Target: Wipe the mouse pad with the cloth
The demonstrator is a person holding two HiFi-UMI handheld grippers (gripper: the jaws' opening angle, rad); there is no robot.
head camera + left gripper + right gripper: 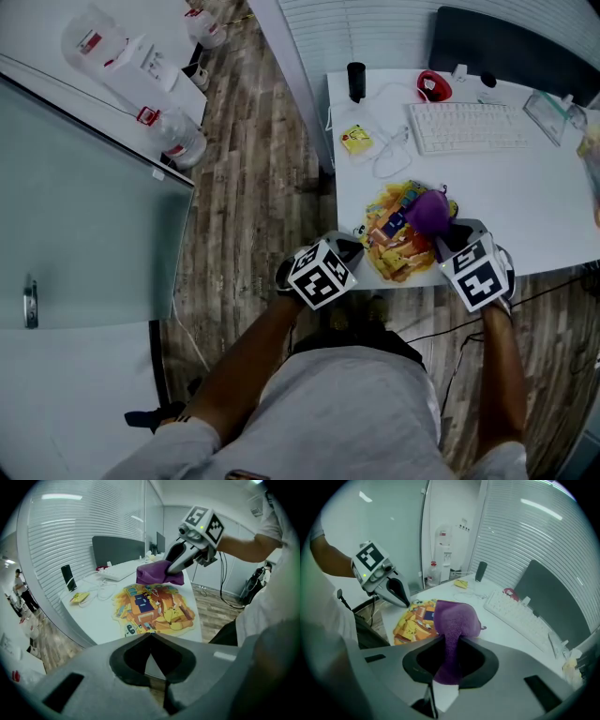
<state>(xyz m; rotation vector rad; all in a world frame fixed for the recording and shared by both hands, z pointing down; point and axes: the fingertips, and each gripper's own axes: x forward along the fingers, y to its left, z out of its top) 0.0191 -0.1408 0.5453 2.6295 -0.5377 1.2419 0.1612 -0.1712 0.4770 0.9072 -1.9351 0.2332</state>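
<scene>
- Pad [394,242]: colourful, flat at the desk's [525,197] near edge.
- Purple cloth [429,210]: bunched on the pad's far right part, pinched in my right gripper [449,656].
- My left gripper [150,637]: fingers pressed together, empty, near the pad's left edge.
- White keyboard [467,127]: beyond the pad.

A grey-brown wood-plank floor [253,187] ran left of the white rectangular desk [553,216]. White slatted blinds [375,33] lined the far wall. A frosted glass partition [84,216] stood at left, and a ceiling strip light [61,497] glowed overhead.
</scene>
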